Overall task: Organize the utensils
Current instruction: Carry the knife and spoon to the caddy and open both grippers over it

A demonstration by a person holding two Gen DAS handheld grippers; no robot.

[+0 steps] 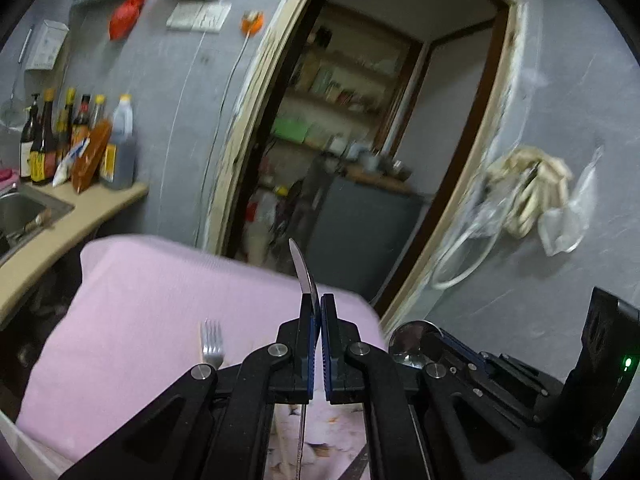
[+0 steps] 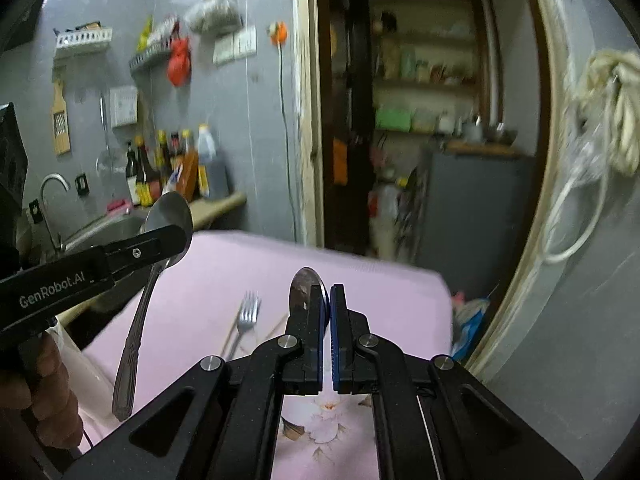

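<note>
My left gripper (image 1: 319,300) is shut on a large steel spoon (image 1: 304,270), seen edge-on above the fingers; in the right wrist view the same spoon (image 2: 160,256) hangs from that gripper (image 2: 176,236) at the left, bowl up, handle down. My right gripper (image 2: 329,292) is shut on a second spoon (image 2: 302,284), whose bowl sticks up between the fingers; it also shows in the left wrist view (image 1: 412,342). Both are held above a pink cloth (image 2: 380,292). A fork (image 2: 246,314) lies on the cloth, tines away from me.
Thin chopsticks (image 2: 276,330) lie beside the fork. A counter with a sink (image 1: 24,208) and sauce bottles (image 1: 76,140) stands at the left. An open doorway (image 2: 420,120) with shelves lies ahead. Rope and bags (image 1: 532,192) hang on the grey wall at the right.
</note>
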